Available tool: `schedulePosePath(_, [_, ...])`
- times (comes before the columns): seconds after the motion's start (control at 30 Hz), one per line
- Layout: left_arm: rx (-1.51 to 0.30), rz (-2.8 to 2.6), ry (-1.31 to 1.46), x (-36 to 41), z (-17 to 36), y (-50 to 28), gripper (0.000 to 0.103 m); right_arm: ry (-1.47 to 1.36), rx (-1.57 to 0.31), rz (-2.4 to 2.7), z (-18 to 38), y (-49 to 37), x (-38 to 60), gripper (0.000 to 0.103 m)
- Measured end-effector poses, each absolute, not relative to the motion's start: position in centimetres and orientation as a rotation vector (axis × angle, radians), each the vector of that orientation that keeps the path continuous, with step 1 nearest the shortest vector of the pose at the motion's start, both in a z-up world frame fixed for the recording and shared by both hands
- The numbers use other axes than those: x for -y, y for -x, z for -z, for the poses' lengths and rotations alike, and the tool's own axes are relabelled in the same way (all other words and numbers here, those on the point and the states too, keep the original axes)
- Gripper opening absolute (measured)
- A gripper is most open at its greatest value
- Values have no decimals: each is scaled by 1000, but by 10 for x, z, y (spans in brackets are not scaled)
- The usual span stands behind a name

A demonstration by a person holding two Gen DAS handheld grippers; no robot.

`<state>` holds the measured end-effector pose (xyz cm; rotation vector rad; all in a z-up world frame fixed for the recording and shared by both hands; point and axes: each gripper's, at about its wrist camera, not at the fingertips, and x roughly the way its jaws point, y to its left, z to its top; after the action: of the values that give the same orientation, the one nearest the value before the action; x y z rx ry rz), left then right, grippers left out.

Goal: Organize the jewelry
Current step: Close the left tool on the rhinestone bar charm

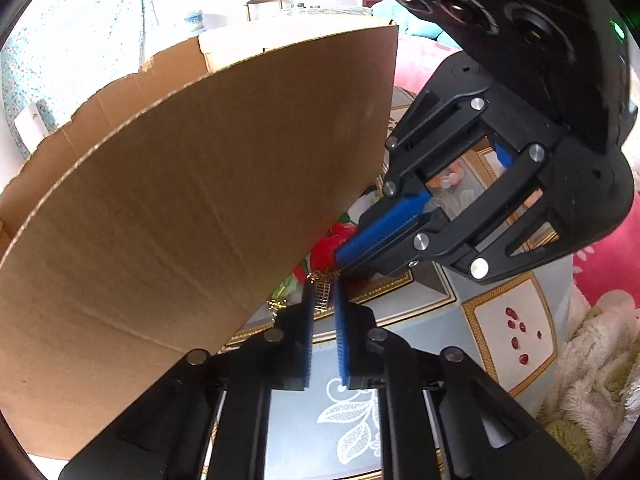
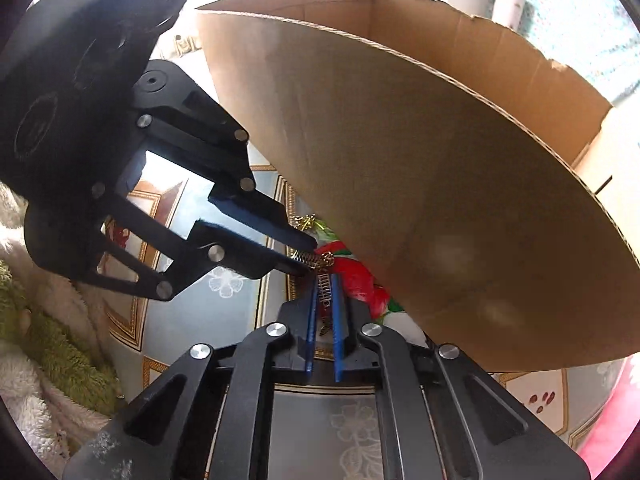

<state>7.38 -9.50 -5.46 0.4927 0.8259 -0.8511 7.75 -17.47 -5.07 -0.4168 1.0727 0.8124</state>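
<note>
A gold chain piece (image 1: 322,298) with a ladder-like link pattern hangs between both grippers, just in front of the cardboard box (image 1: 200,180). In the left wrist view my left gripper (image 1: 323,286) is shut on it from below, blue pads against its sides. My right gripper (image 1: 340,256) comes in from the upper right, its tips meeting at the chain's top. In the right wrist view my right gripper (image 2: 324,280) is shut on the gold chain (image 2: 325,290), and my left gripper (image 2: 310,255) pinches its coiled end from the left. The box (image 2: 420,160) hides its own inside.
A second small gold piece (image 2: 306,222) lies by the box's foot on the patterned round table (image 2: 240,200). Small red beads (image 1: 520,332) lie on a cream panel, and a pale bead bracelet (image 1: 448,178) shows behind the right gripper. A fluffy white-green blanket (image 1: 592,360) borders the table.
</note>
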Motion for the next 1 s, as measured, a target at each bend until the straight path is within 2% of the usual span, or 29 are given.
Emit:
schedulePosePath(0.37, [-856,813,-498,87,53,-61,4,384,-1087,-782,50,-53,174,3])
schedulePosePath(0.63, [-918,744,-398,64,51,-38,4,251,-1120,-683,47,-33,190,3])
schedulePosePath(1.0, [-868,701,-336,55,35,-24,4,62,-1095,-575,25,-14,220,2])
